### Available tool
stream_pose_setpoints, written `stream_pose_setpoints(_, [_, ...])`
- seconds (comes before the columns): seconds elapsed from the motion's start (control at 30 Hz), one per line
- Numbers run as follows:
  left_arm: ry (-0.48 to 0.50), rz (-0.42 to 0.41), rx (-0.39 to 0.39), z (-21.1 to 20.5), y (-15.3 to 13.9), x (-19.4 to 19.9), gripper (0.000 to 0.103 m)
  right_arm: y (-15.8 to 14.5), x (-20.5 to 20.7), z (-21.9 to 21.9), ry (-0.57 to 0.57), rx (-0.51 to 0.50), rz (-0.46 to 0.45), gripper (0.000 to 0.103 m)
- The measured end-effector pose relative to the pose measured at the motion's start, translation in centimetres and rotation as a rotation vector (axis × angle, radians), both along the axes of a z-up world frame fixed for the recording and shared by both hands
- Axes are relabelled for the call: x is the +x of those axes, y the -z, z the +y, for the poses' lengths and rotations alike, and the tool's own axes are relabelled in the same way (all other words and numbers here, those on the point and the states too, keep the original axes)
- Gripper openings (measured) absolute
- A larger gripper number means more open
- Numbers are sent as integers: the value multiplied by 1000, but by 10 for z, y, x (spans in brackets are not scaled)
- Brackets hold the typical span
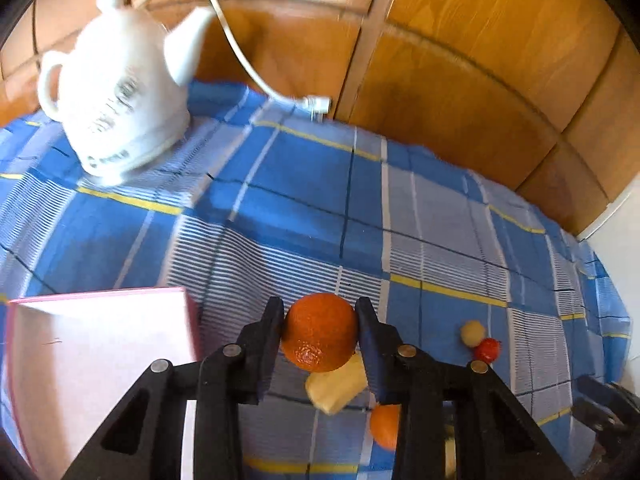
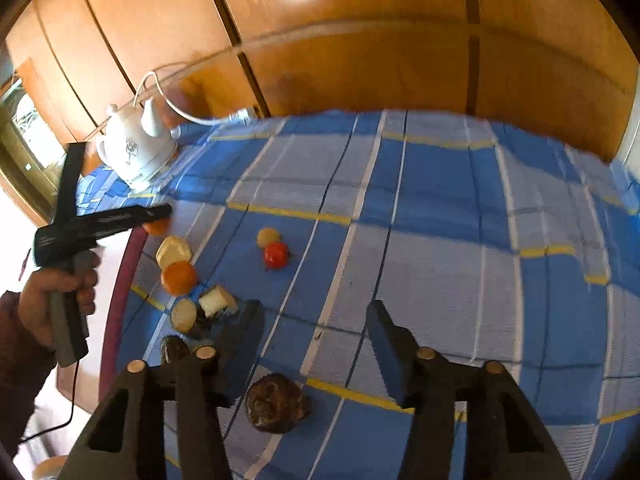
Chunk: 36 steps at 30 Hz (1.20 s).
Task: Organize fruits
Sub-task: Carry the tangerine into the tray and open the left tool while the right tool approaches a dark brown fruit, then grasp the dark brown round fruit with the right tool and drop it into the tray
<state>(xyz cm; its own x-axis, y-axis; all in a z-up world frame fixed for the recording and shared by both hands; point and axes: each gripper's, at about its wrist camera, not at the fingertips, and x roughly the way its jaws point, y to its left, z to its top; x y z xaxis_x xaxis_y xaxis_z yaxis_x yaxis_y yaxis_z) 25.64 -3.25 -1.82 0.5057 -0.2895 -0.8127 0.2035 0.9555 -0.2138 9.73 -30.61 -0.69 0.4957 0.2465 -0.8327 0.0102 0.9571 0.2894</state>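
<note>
My left gripper [image 1: 320,316] is shut on an orange [image 1: 320,332], held just above the blue checked cloth [image 1: 304,208] beside a pink box [image 1: 100,360]. The right wrist view shows that same gripper [image 2: 160,216] at the far left with the orange [image 2: 158,227] under its tip. Below the held fruit lie a pale yellow piece [image 1: 336,388] and a second orange [image 1: 386,426]. My right gripper [image 2: 316,332] stands open over bare cloth, nothing between its fingers. A dark brown lump [image 2: 278,402] lies near its left finger.
A small yellow ball [image 2: 268,237] and a red fruit [image 2: 276,255] sit mid-cloth. Pale cut pieces [image 2: 218,300] and an orange [image 2: 179,277] lie along the box's maroon rim [image 2: 120,280]. A white kettle [image 1: 116,100] with its cord stands at the back left, before wooden cabinet doors [image 1: 460,80].
</note>
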Motion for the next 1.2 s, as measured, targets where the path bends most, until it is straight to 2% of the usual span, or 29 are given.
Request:
stream_pose_setpoints(0.13, [10,-48,-14,20,-18,-28,37,16,3,27,-140,-14,82,51])
stream_pose_setpoints(0.3, [-1,-70,-25,52,-24,-61,37,38,0,56,-273,-110,159,54])
stream_pose_setpoints(0.4, [-18,-73,-14,72,-22,-79,37,48,-3,63,-296,-179,188,63])
stream_pose_setpoints(0.6, [-94,-71,45,118,-11,-94,37,59,-6,67,-317,-218,221,64])
stream_pose_setpoints(0.7, [-127,-83,129,134,-2,-93,37,64,-9,70,-325,-268,216,59])
stream_pose_setpoints(0.77, [-149,-70,154,141,7,-89,38,65,-13,73,-331,-266,204,54])
stream_pose_setpoints(0.9, [-242,-60,205,158,19,-90,41,69,-15,73,-332,-271,200,54])
stream_pose_setpoints(0.97, [-262,-75,208,161,17,-96,52,69,-12,74,-330,-264,204,54])
stream_pose_setpoints(1.2, [-324,-144,211,160,-5,-130,55,68,-7,68,-333,-267,205,54])
